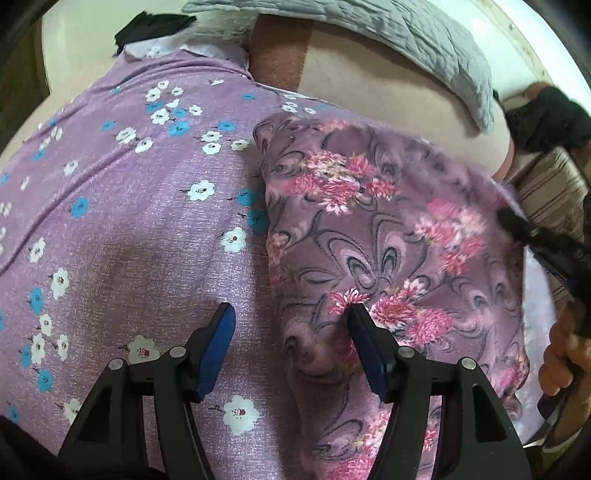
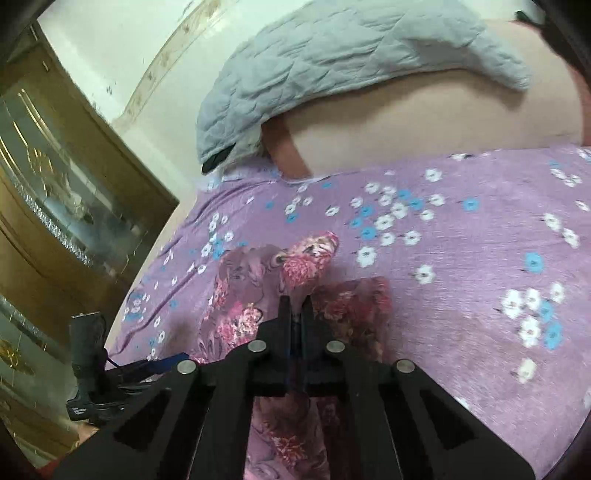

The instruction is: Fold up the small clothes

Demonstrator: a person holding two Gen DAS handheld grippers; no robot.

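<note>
A small mauve garment with pink flowers (image 1: 388, 229) lies on a purple bedsheet with white and blue flowers (image 1: 129, 221). My left gripper (image 1: 291, 317) is open over the garment's left edge, its right finger on the cloth. My right gripper (image 2: 295, 301) is shut on a raised edge of the same garment (image 2: 306, 258), which folds up in front of it. The right gripper also shows at the garment's right edge in the left wrist view (image 1: 517, 221).
A grey quilted blanket (image 2: 332, 66) lies at the far side of the bed on a beige sheet (image 2: 424, 122). A wooden cabinet with glass (image 2: 55, 206) stands left of the bed. A dark cloth (image 1: 147, 26) lies at the far corner.
</note>
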